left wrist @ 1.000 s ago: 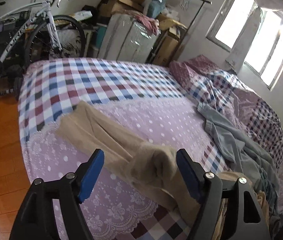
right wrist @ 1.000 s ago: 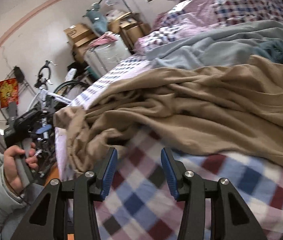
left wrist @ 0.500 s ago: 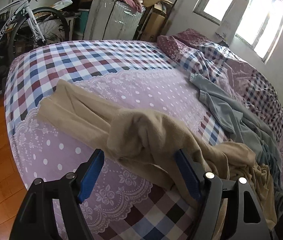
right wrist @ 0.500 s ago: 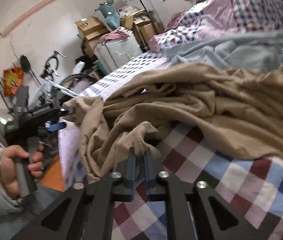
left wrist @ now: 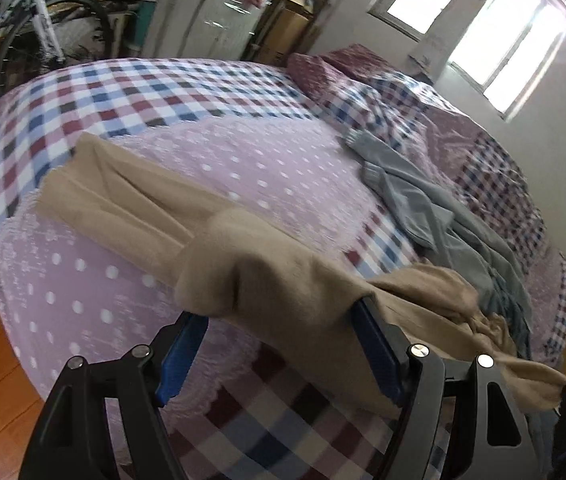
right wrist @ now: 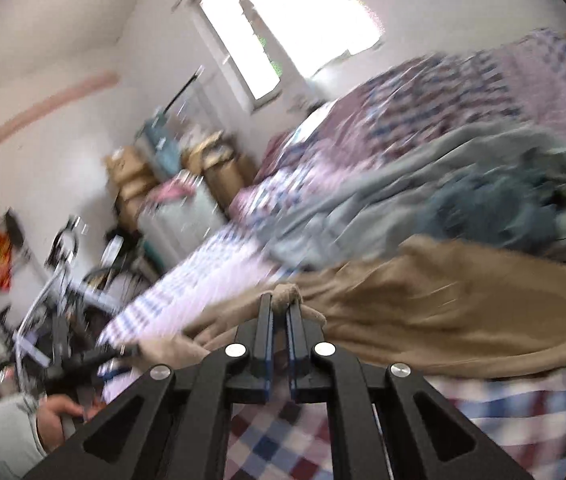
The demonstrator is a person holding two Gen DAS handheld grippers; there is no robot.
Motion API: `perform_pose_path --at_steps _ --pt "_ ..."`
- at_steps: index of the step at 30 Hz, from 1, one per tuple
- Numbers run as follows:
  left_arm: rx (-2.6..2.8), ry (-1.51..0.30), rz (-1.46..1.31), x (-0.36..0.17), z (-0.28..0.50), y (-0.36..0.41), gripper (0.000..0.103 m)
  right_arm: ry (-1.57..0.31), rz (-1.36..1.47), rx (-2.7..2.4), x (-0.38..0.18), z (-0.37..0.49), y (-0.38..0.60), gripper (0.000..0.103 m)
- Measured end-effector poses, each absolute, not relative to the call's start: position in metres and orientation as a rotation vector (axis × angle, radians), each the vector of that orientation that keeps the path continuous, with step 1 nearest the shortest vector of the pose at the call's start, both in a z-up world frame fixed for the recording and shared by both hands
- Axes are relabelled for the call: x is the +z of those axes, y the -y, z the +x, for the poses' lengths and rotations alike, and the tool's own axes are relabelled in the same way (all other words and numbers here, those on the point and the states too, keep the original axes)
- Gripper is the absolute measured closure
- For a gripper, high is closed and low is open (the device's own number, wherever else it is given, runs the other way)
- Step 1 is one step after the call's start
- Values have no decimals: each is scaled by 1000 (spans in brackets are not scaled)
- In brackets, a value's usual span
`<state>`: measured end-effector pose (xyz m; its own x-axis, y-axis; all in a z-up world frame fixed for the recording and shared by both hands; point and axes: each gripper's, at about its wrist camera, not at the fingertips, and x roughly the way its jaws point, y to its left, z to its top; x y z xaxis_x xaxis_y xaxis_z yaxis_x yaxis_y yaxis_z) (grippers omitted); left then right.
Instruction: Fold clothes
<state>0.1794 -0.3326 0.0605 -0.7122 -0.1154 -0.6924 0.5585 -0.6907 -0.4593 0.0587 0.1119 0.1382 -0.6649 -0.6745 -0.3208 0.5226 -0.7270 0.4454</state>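
While the tan garment [left wrist: 267,280] is lying across the near part of the bed [left wrist: 267,168], you are holding your right claw [right wrist: 279,312] clamped on a bunched fold of that garment, with the fold poking up between the two nearly touching blue pads and the cloth trailing away to the right over the checked sheet. Your left claw [left wrist: 279,344] is standing wide apart, its blue pads [left wrist: 181,354] flanking a raised hump of the same tan cloth; the cloth is draping over the right-hand finger, but the pads are not pressing on it. From the hump, one long flat section of the garment is running away to the far left across the lilac dotted area of the bed, and another twisted section is running off to the right edge of the left wrist view. A grey garment [left wrist: 435,208] is lying crumpled further along the bed, just beyond the tan one. In the right wrist view, which is blurring, your left hand [right wrist: 61,414] is gripping its handle at the lower left, with a bicycle [right wrist: 63,280] standing behind it beside the bed.
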Motion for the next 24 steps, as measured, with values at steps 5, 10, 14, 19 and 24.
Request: perform_pose_path --at_steps 5,10,14,19,24 --pt "-2532 -984 905 71 177 315 25 547 544 -2523 156 79 -186 100" --pt "-2635 -976 984 74 169 290 25 668 560 -2651 149 113 -256 100" --pt "-2686 -895 1043 76 165 268 25 695 595 -2724 141 145 -289 100" --pt "-2714 -820 1135 68 166 249 25 709 615 -2813 137 178 -315 100" --pt "-2684 -851 1222 49 169 243 25 724 679 -2908 128 196 -339 100"
